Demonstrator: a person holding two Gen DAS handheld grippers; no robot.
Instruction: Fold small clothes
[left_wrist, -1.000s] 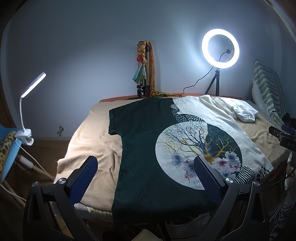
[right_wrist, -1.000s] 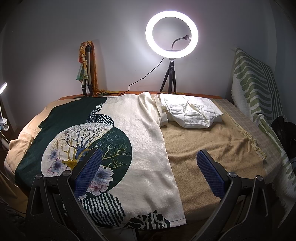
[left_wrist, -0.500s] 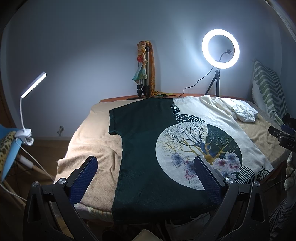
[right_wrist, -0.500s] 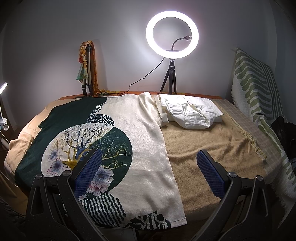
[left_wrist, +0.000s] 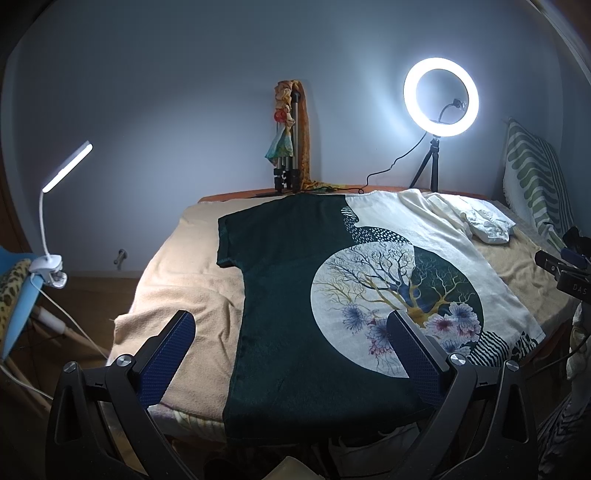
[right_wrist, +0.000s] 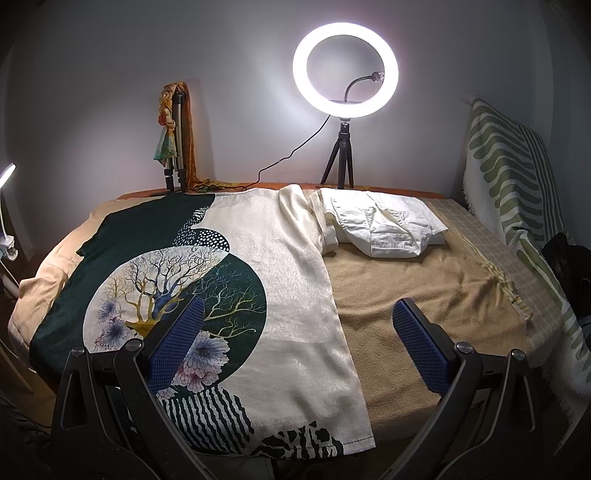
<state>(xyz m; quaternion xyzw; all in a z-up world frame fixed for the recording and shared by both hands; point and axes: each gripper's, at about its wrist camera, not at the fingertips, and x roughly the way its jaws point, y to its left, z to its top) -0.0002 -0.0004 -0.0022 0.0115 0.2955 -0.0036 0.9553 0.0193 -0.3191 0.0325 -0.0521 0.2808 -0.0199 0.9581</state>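
Fingers (left_wrist: 173, 354) of both grippers spread wide above the shirt (left_wrist: 295, 295)

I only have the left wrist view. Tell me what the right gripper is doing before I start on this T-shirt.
Observer: The right gripper is open and holds nothing. It hangs above the cream side edge of the T-shirt.
Operator: Report what that white bundle by the far sleeve is.
Observer: It is a folded white garment, lying flat right against the cream sleeve.
Operator: Describe the space to the right of the shirt.
Observer: There is bare towel from the shirt's edge up to a checked cloth along the right side.
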